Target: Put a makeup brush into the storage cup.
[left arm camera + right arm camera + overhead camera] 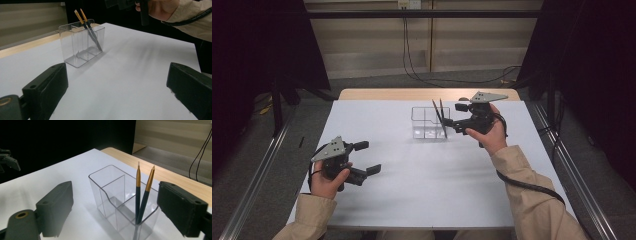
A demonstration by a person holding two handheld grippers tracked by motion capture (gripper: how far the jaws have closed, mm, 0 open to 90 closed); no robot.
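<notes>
Now, step: back right tongs (446, 121) away level, clear of 2 pens (140, 195).
Right tongs: spread, empty.
Left tongs (368, 157): spread, empty.
Holder (422, 131): don't nudge.

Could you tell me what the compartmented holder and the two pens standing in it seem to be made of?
Holder: clear rigid plastic, probably acrylic; the table shows through its glossy walls. Pens: dark blue barrels with gold, metallic-looking upper sections; whether metal or coated plastic is unclear.
</notes>
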